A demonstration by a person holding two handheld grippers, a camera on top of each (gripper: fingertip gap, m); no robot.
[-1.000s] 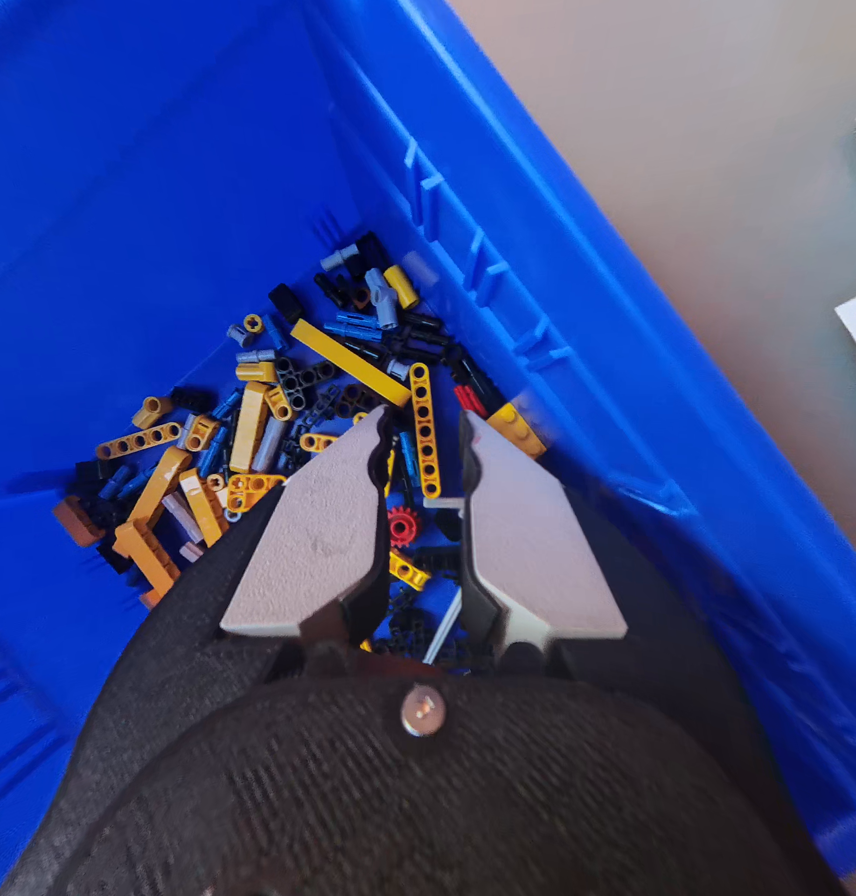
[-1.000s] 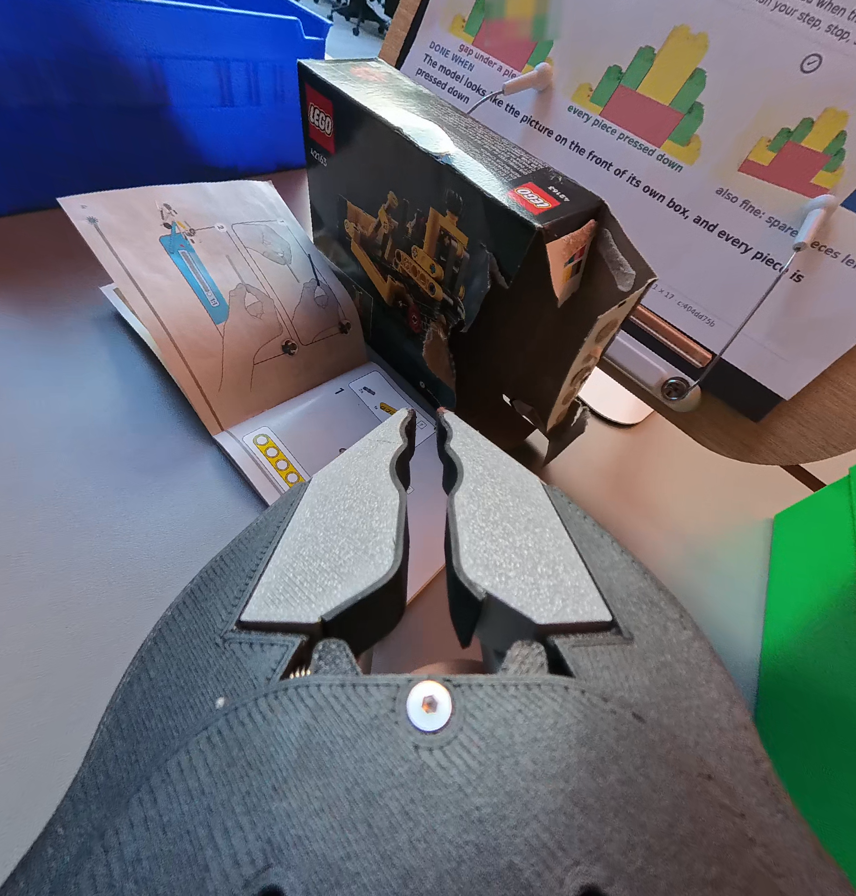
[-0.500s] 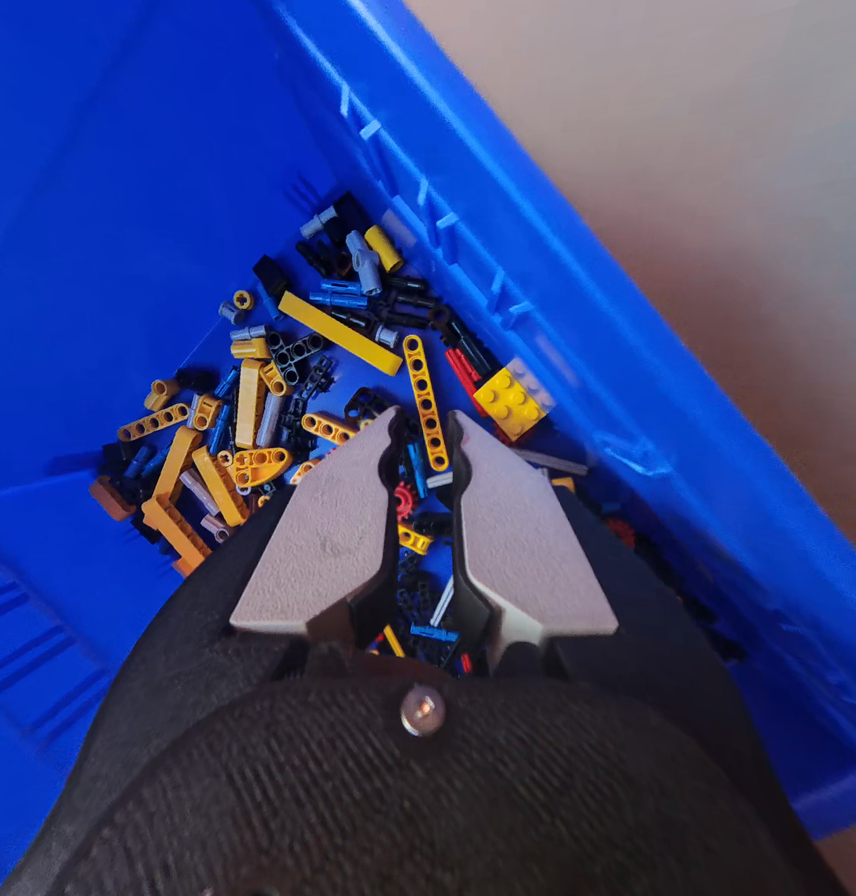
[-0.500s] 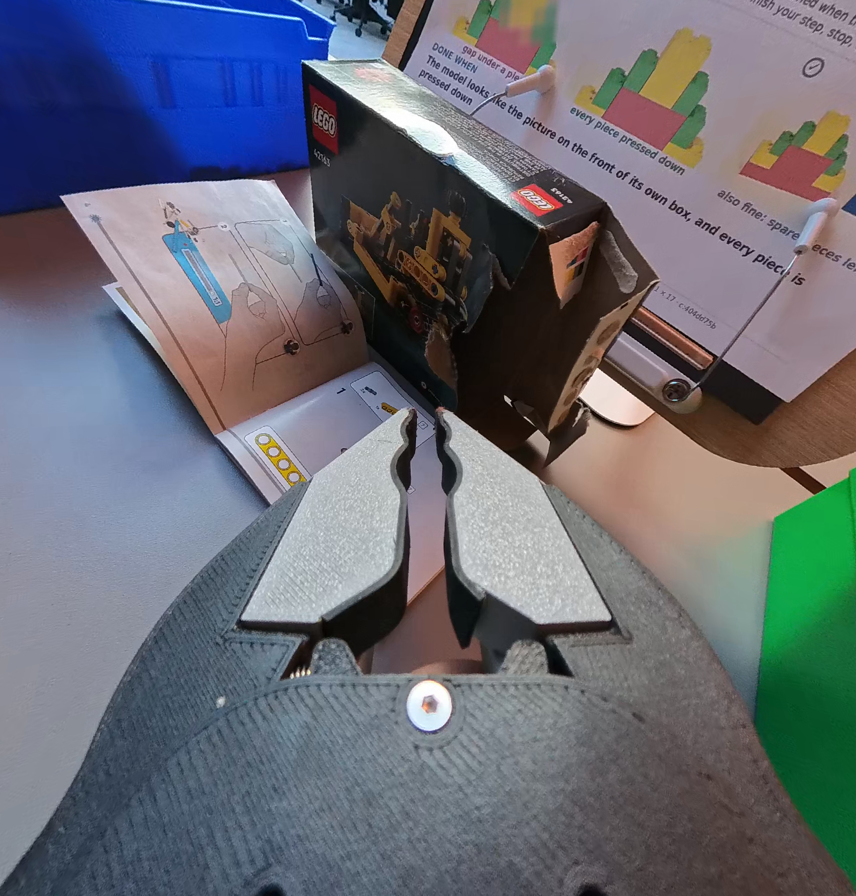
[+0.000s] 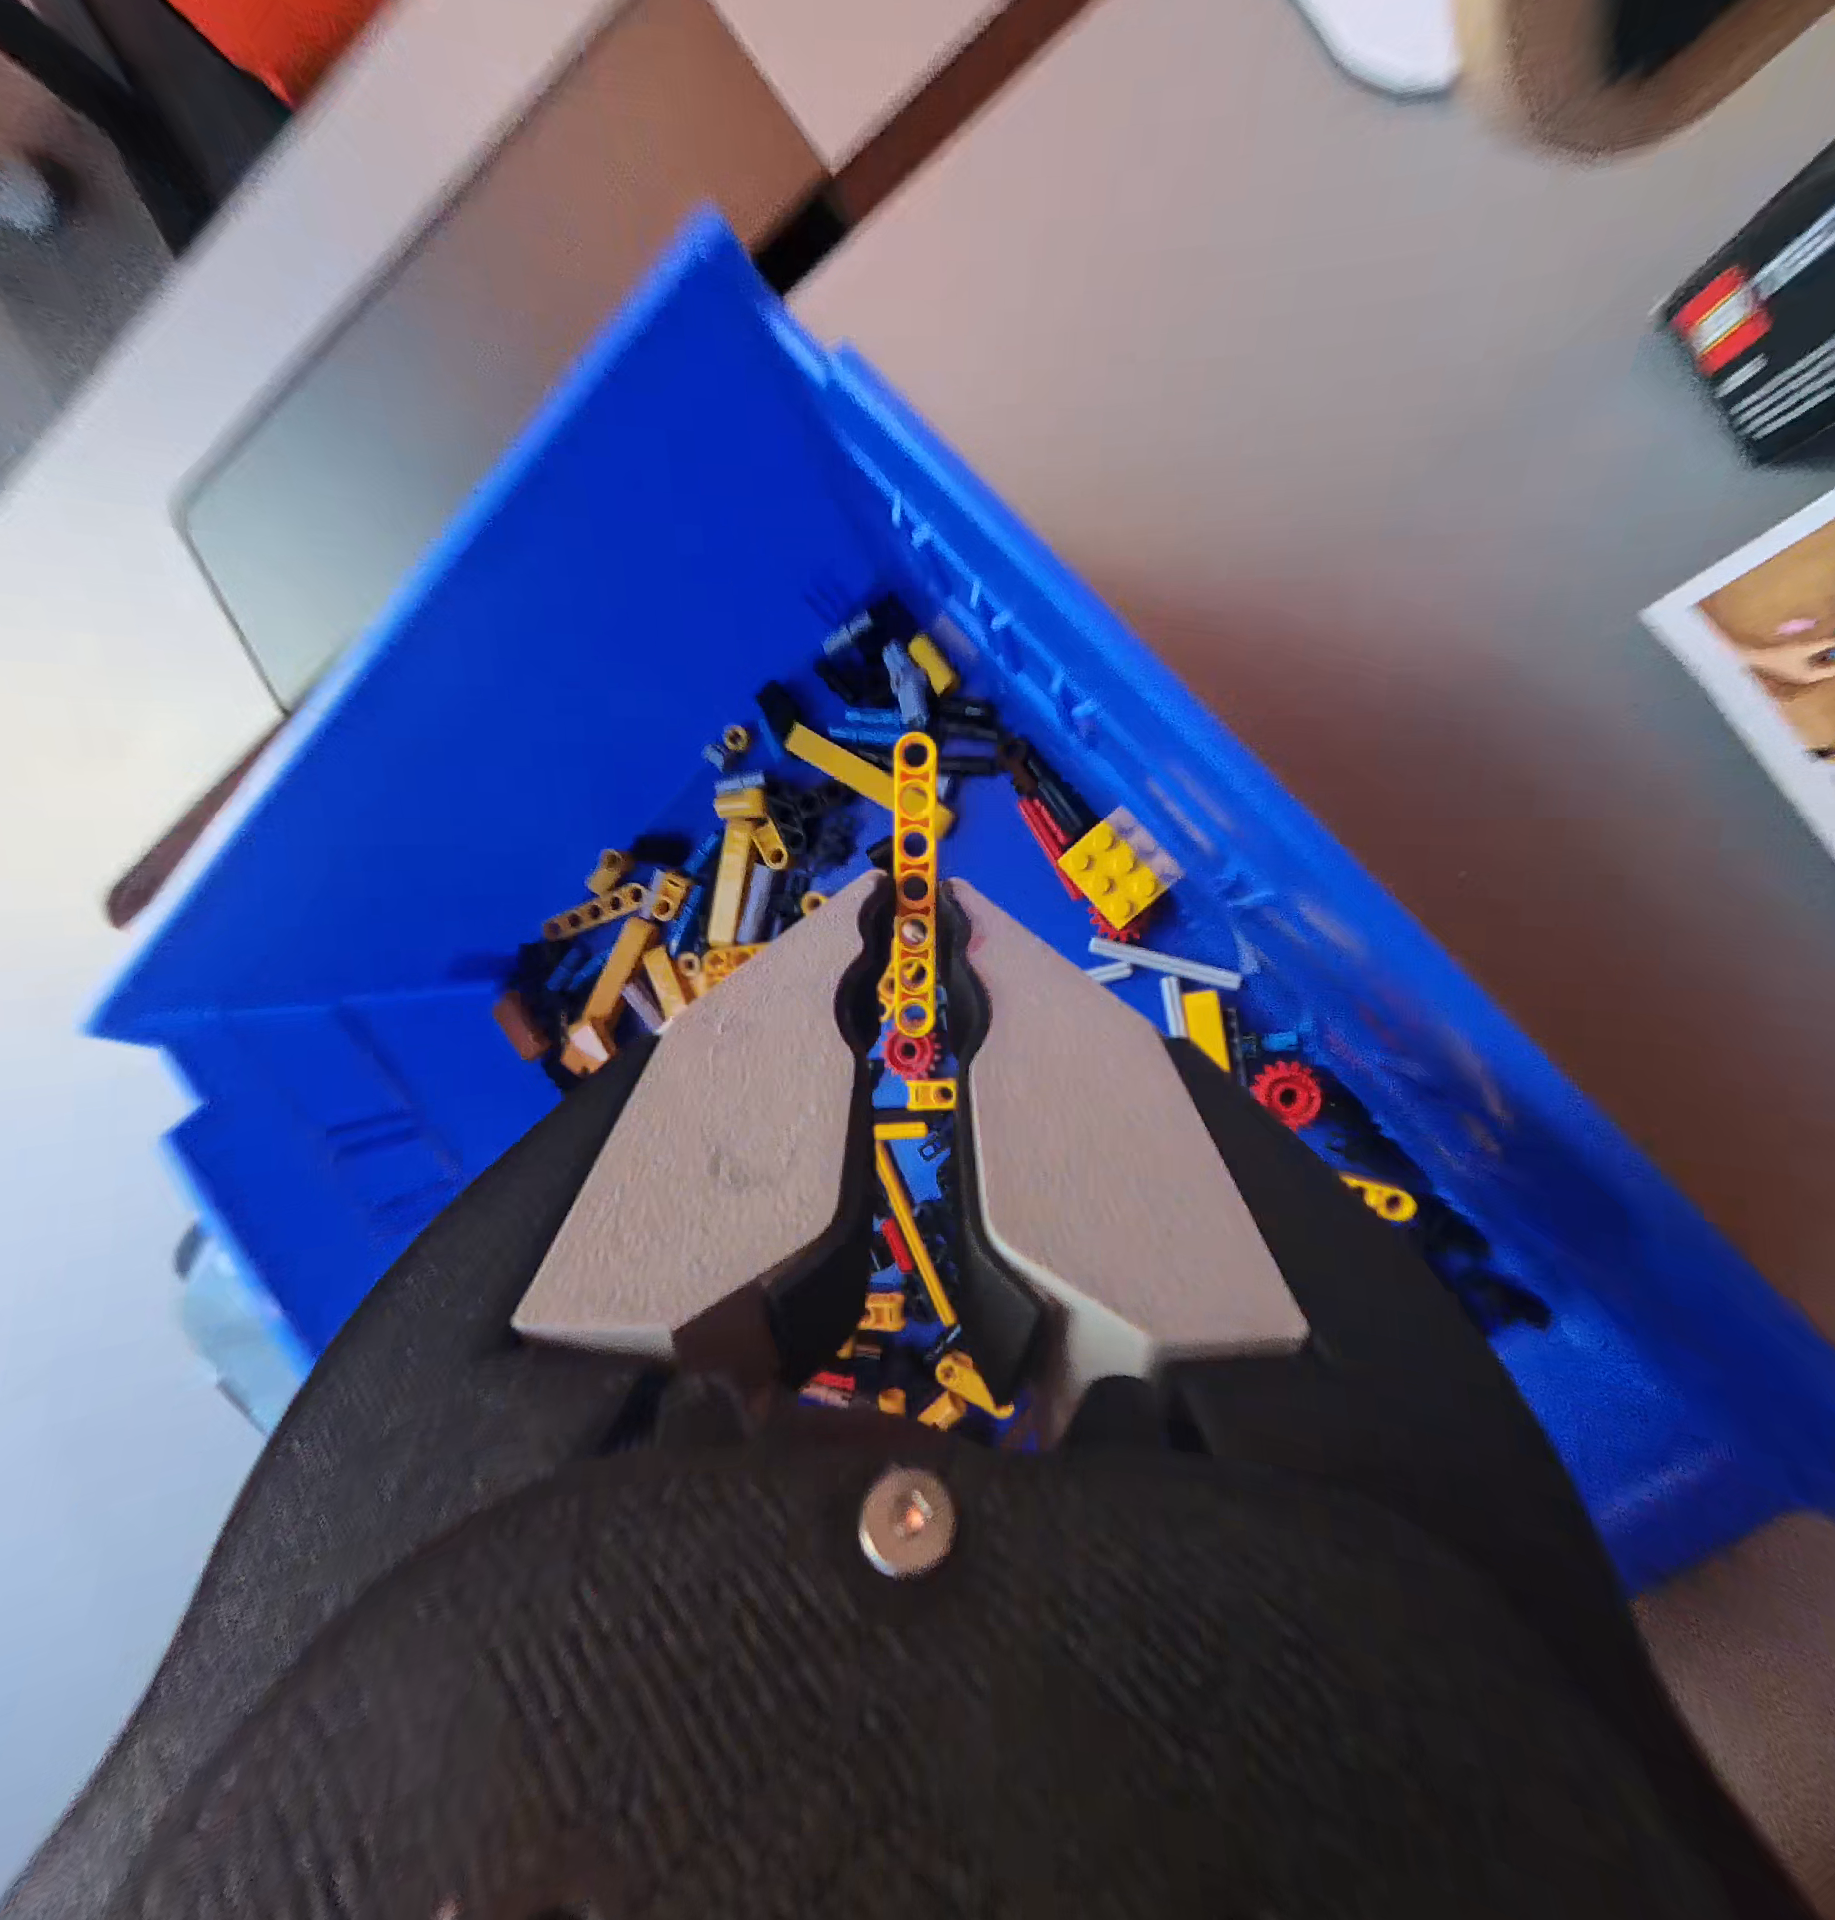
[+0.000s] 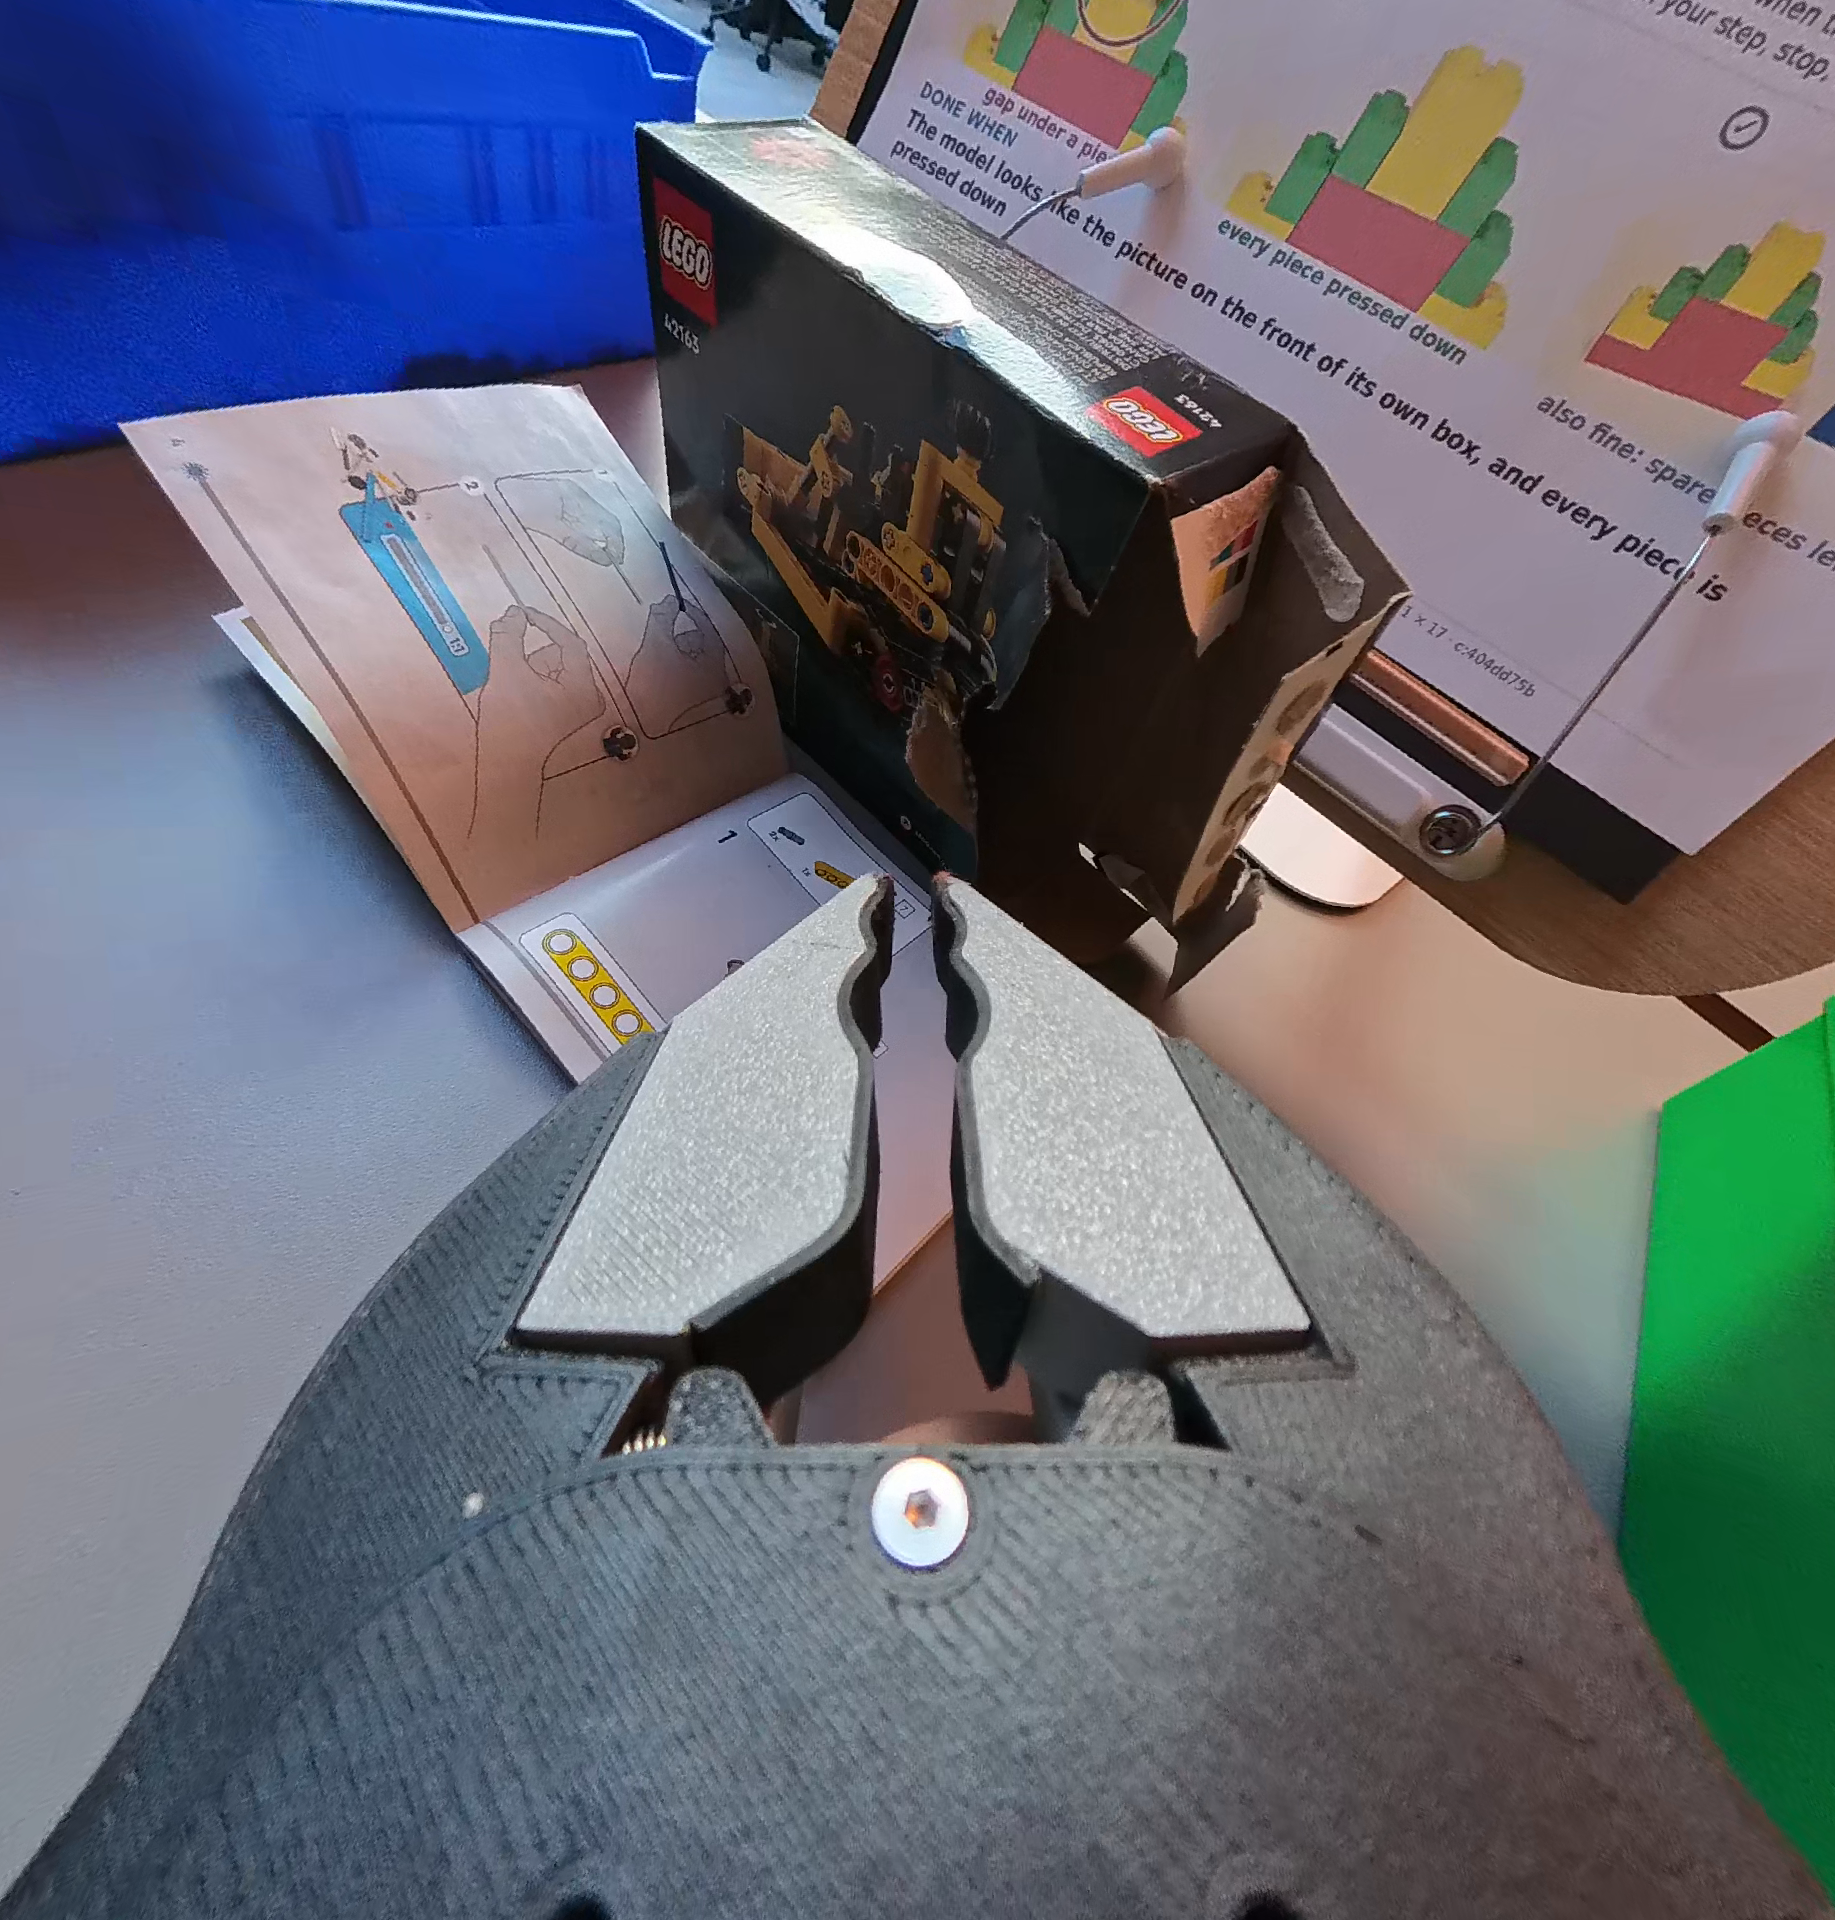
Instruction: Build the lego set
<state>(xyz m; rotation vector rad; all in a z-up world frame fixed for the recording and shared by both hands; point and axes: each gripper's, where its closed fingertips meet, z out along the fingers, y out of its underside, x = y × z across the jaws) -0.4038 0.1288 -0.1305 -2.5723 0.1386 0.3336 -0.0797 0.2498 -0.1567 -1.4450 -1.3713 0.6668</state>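
My left gripper [image 5: 913, 899] is shut on a long yellow beam with holes [image 5: 914, 821] and holds it up above the blue bin [image 5: 539, 665]. The beam sticks out forward past the fingertips. Several loose yellow, black, blue and red pieces lie on the bin floor, among them a yellow studded brick [image 5: 1115, 873]. My right gripper [image 6: 910, 888] is empty, its jaws nearly closed with a narrow gap, hovering over the open instruction booklet [image 6: 456, 623] on the table.
A black set box [image 6: 954, 499] stands behind the booklet; it also shows in the left wrist view [image 5: 1796, 322]. A printed sheet on a stand [image 6: 1464, 260] is behind it. A blue bin [image 6: 269, 208] sits at far left, a green surface [image 6: 1765, 1351] at right. Left tips to right tips: about 35 centimeters. My left gripper is the nearer one to the yellow studded brick [image 5: 1115, 873]: about 7 centimeters, against 30 centimeters.
My left gripper closed on the yellow beam and lifted it well up out of the bin; the view pulled back. The right gripper barely moved.
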